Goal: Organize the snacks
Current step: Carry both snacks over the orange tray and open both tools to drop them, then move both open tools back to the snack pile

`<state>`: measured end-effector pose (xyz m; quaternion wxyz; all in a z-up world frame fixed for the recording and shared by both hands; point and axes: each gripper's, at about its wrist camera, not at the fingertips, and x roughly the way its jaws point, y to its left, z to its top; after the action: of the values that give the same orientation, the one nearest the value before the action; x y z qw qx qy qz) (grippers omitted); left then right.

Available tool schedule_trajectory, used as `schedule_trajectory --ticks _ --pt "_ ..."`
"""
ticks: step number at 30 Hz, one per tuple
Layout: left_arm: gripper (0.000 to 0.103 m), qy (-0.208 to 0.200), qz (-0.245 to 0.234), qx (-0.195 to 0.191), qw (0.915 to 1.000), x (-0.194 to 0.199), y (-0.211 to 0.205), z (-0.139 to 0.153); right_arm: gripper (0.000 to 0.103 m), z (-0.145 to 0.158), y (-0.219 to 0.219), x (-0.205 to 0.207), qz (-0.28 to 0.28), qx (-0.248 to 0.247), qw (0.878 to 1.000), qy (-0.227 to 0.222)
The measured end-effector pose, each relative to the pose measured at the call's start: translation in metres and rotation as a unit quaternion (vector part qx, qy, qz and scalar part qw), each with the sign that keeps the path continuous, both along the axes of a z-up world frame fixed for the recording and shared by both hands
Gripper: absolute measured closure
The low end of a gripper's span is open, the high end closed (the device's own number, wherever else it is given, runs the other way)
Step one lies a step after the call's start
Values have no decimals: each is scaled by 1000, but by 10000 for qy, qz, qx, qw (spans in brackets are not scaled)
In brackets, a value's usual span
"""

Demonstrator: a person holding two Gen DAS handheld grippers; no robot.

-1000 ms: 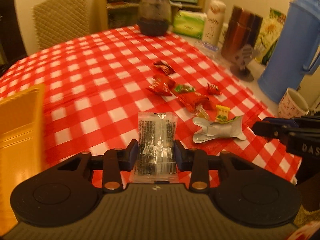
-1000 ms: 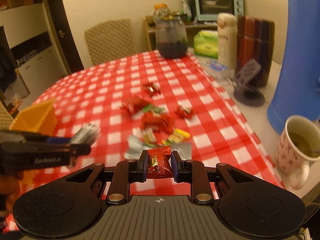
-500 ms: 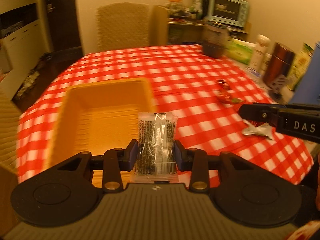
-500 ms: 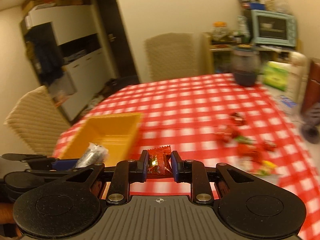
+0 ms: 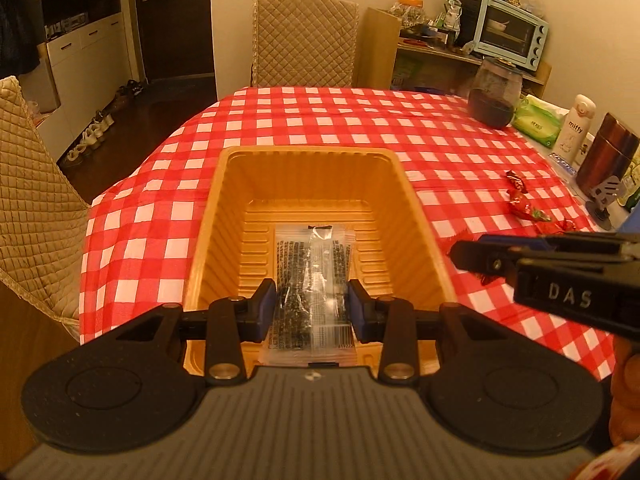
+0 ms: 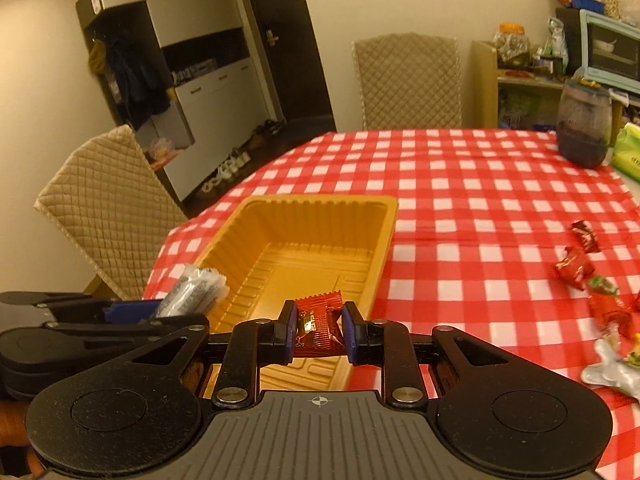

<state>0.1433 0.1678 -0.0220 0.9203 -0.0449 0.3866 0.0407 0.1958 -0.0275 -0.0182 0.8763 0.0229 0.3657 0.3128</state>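
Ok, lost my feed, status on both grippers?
Left gripper shut on clear packet. Right gripper shut on red candy. Both over empty yellow tray. Nothing blocking.

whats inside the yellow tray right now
The yellow tray shows only its bare ribbed floor. The clear packet and red candy are clamped above it, and they and the grippers cover the near end.

The left gripper and the right gripper are built alike: black linkage arms with silver rivets, two round black discs on a ribbed grey body stamped with a small crosshair mark, and blue pads lining the fingers. White letters "DAS" mark the right gripper's side.
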Motion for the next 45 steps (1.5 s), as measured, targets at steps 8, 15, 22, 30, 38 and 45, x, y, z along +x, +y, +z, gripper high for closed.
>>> schedule_trajectory --ticks 8,15,22,30,38,45 --pt "67 91 3 -38 10000 14 13 -14 79 -19 17 17 27 -127 9998 171" --pt "67 -26 169 -126 9998 10 25 -10 79 -27 28 21 121 -176 9995 234" --pt "67 -99 361 -189 9991 -1 35 -6 79 -27 33 19 161 -71 9995 272" --pt "67 -147 497 -223 9984 -17 38 2 49 -15 17 17 -21 343 9988 338" --pt "64 -268 443 -322 9981 -33 18 15 49 7 -31 -3 -606 362 9972 230" --pt "60 -396 187 -445 9980 -40 -20 28 49 30 -84 -30 -1163 330 9927 35"
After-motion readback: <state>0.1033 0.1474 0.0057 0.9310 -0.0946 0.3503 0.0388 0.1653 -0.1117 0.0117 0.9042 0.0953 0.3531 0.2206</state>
